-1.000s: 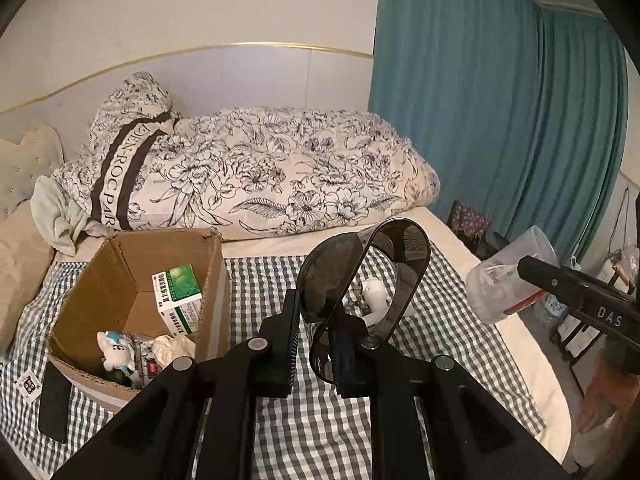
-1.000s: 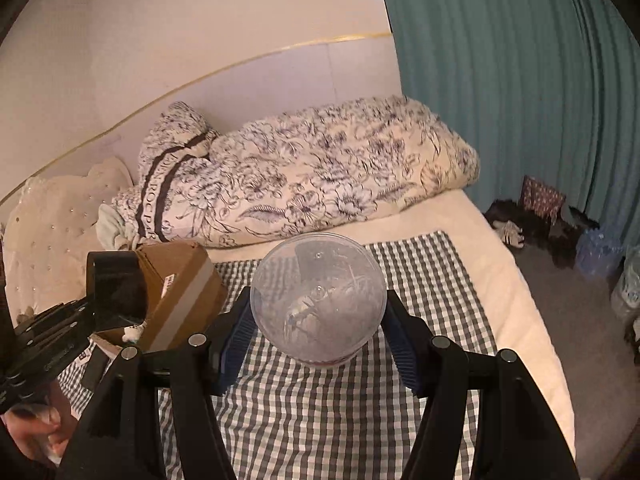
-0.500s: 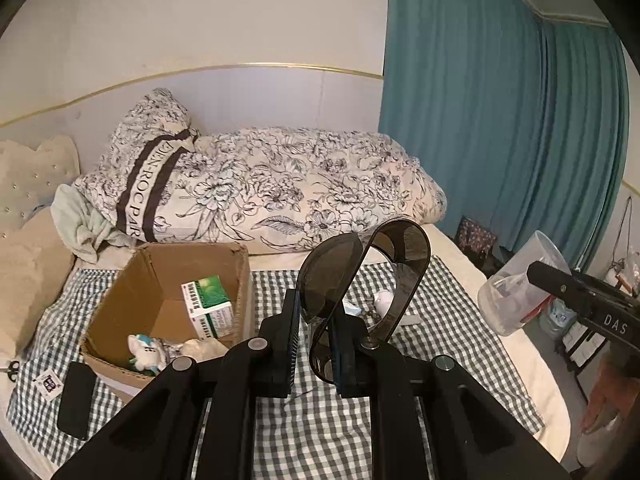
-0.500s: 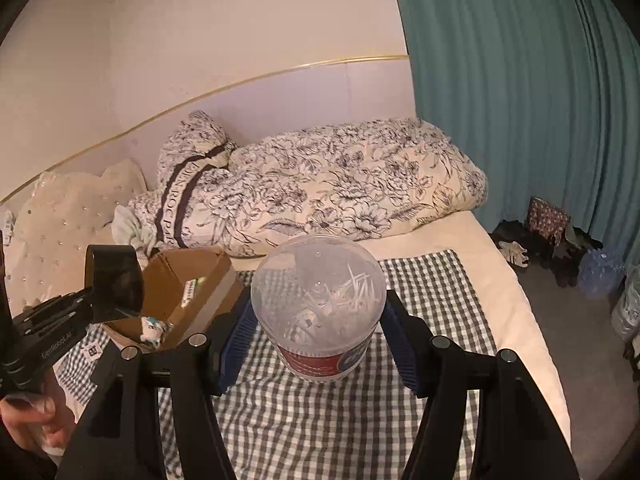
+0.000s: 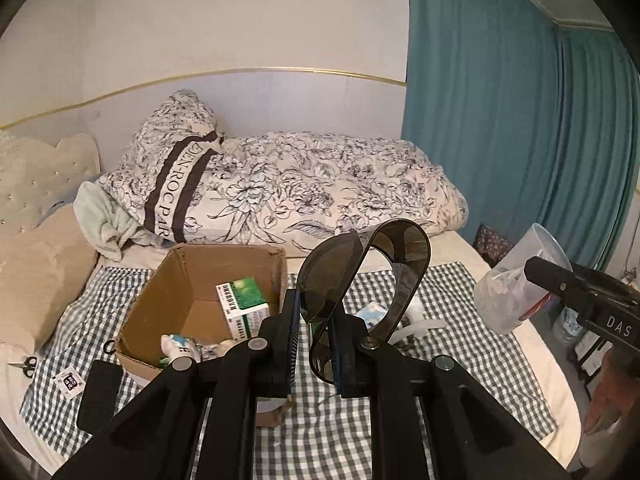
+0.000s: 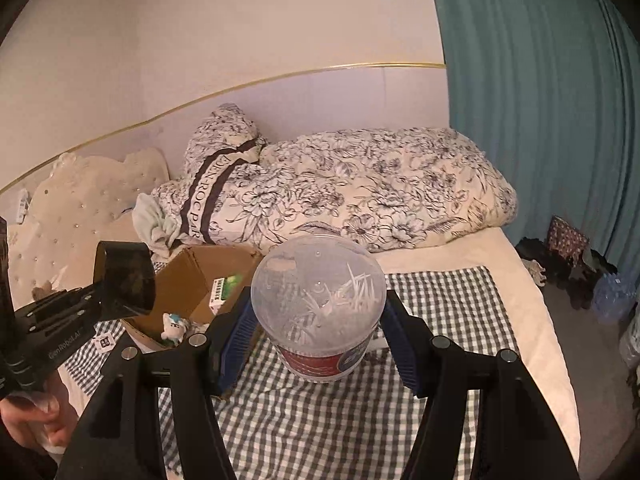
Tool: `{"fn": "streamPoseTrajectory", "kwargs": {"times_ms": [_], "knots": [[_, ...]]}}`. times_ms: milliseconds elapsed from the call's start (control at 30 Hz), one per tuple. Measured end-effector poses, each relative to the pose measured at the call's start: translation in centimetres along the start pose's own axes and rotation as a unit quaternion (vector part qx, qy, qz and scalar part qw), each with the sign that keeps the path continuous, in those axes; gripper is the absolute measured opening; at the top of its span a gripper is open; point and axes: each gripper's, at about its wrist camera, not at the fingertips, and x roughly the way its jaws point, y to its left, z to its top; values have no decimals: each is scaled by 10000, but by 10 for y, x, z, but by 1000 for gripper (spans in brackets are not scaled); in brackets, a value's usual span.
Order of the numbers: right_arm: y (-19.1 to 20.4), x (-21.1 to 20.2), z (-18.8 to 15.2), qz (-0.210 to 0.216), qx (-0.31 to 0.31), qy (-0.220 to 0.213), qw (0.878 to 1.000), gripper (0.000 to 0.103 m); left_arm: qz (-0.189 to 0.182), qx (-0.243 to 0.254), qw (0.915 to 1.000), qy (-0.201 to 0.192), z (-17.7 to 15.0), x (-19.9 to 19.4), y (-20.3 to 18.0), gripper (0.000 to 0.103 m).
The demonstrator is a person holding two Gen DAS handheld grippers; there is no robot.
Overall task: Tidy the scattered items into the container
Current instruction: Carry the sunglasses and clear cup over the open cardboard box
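Both grippers loaded above the checked bedspread [image 5: 460,360], beside the cardboard box [image 5: 176,292].

Left gripper [image 5: 316,344] clamped on dark sunglasses [image 5: 340,280], lenses standing upright above the fingers, just right of the box. Right gripper [image 6: 316,332] clamped on a clear plastic tub [image 6: 320,312] of what look like cotton swabs, lid toward the camera, red label [image 6: 316,362] underneath, held off the bed. Open box resting on the bedspread, holding a green-and-white medicine carton [image 5: 242,306] and a small white figurine [image 5: 178,346]. White bottle [image 5: 416,322] lying on the cloth behind the sunglasses. Black phone [image 5: 98,396] and scissors [image 5: 24,363] left of the box. Floral duvet [image 5: 320,192] bunched against the headboard.
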Motion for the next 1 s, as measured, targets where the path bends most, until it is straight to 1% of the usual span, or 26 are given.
{"fn": "streamPoseTrajectory", "kwargs": {"times_ms": [300, 533, 1000], "knots": [[33, 23, 17, 166, -79, -8, 9998, 61, 174, -17, 9998, -10, 3, 7, 26, 14], [63, 42, 32, 293, -184, -4, 9994, 61, 354, -101, 9993, 9, 9, 16, 56, 14], [118, 81, 40, 526, -501, 149, 9972, 61, 659, -360, 9970, 167, 10, 37, 115, 14]]}}
